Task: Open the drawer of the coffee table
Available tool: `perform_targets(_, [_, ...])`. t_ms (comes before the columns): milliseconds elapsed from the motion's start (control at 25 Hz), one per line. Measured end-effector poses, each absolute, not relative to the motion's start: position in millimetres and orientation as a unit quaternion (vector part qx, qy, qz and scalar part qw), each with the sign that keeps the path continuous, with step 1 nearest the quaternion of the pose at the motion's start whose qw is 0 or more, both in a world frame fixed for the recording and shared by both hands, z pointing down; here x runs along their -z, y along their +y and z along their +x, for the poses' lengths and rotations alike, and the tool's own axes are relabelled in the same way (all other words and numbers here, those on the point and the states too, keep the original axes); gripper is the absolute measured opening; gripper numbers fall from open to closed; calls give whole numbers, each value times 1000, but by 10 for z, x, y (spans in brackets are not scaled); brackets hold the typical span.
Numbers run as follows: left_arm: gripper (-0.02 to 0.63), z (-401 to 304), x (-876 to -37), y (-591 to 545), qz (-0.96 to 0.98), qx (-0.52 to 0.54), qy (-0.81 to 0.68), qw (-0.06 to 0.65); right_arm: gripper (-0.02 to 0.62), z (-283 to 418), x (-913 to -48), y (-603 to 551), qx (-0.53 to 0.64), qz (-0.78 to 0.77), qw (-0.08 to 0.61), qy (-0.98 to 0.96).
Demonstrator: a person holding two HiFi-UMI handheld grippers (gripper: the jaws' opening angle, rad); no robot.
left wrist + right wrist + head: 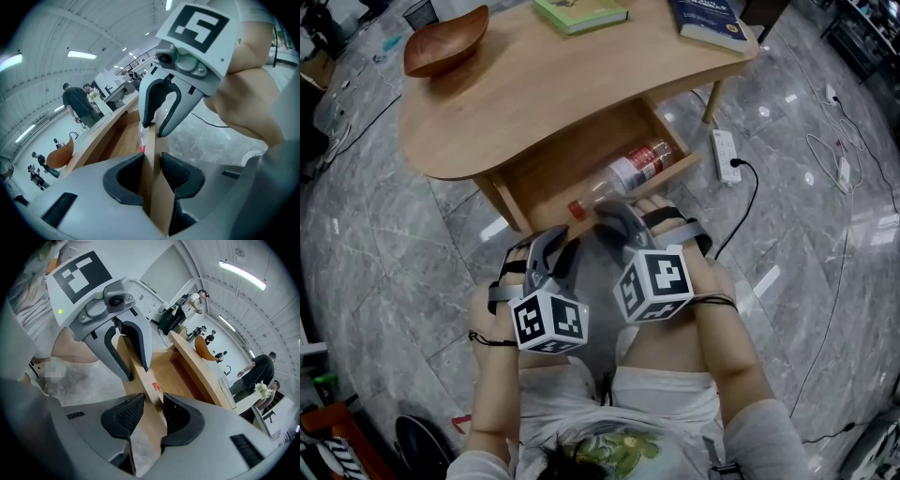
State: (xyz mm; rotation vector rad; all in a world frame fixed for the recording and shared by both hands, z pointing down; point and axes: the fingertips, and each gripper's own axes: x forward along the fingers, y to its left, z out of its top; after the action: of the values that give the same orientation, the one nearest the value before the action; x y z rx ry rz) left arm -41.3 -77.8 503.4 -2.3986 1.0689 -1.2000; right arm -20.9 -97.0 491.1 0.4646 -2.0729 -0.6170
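The drawer (pixel 567 159) stands well out from under the surface (pixel 581 89) toward me, its long front edge running lower left to upper right in the head view (a bottle (pixel 628 173) lies inside, along it). I judge the pull nearly done. My left claw (pixel 152 161) and right claw (pixel 151 408) sit side by side, each closed narrowly on that front edge, so next comes a short straight pull or a release.
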Motion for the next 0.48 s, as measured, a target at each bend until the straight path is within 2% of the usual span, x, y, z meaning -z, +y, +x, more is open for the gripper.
perform_targets(480, [118,-349,-5083,-665,-828,414,357,125,135,-144,-4960,-865,234,186,460,-836])
